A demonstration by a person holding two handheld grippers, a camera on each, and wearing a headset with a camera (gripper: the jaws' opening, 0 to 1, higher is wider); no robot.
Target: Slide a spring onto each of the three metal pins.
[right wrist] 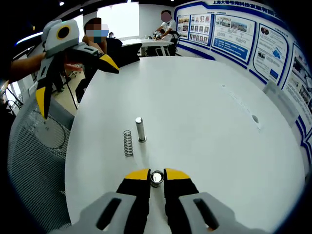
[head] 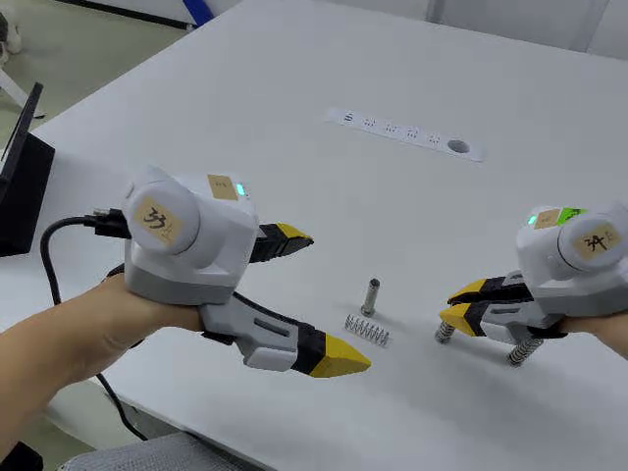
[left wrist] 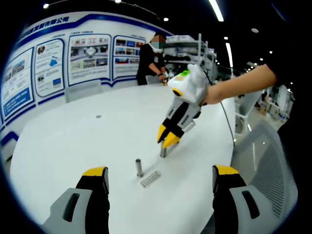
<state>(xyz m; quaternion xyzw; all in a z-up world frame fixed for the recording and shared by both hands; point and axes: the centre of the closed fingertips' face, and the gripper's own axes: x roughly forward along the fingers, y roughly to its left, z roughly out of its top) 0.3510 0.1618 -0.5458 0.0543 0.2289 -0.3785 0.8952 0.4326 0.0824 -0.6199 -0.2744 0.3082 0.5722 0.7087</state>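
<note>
Small loose steel coil spring (head: 366,330) lies flat on white bench (head: 294,118), just beside bare upright metal pin (head: 371,294). Spring looks light, squashy, apt to roll: pinch gently mid-coil. Bare pin likely tips easily. Left gripper (head: 331,300): fingers wide apart, empty. Right gripper (right wrist: 156,175): fingers closed about top of spring-wearing pin (right wrist: 156,178); firmness of grip unclear. Second sprung pin (head: 523,348) partly hidden under right gripper.

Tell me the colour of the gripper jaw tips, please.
Yellow, on both the left gripper and the right gripper; the head view shows it best.
</note>
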